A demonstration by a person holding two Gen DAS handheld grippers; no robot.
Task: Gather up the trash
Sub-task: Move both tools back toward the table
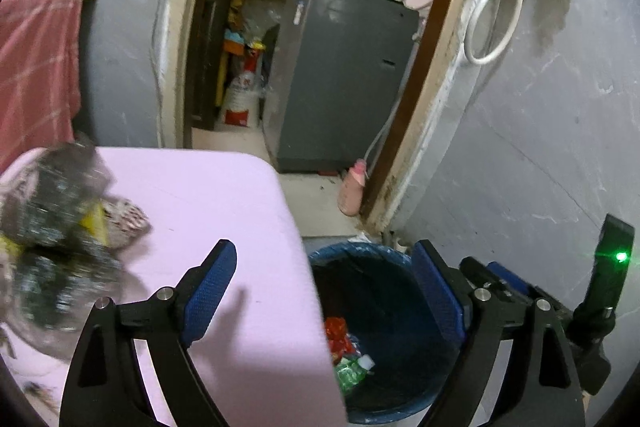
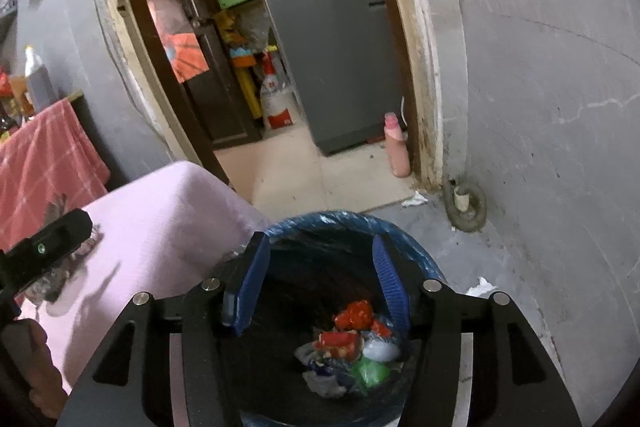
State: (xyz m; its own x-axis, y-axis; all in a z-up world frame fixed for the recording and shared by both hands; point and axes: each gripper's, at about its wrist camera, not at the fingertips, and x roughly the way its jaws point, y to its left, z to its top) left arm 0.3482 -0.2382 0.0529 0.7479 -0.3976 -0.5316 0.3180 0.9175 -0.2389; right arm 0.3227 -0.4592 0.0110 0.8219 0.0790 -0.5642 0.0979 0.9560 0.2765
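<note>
The jaws of the right gripper (image 2: 318, 283) are spread with nothing between them, poised directly above the round bin lined with a blue plastic bag (image 2: 416, 247), in which a heap of crumpled red, green and white wrappers (image 2: 352, 347) is seen at the bottom. The jaws of the left gripper (image 1: 324, 291) are likewise spread and empty, one blue ribbed pad over the pale pink tabletop (image 1: 200, 195) and the other over the bin's edge. A drop into the bin is judged to be finished, so the step in hand is the return for more rubbish. The next move is judged to call for a swing of the left gripper across the tabletop toward the dark speckled crumpled wrapper with yellow patches (image 1: 52, 227) (blurred here, so its exact nature cannot be told), with a closing on its bulk before the carry to the bin. White scraps of paper (image 2: 416, 201) also lie on the grey floor near the door frame. On the white and red sack (image 2: 276, 103) in the far room some print is present, but no writing can be read
</note>
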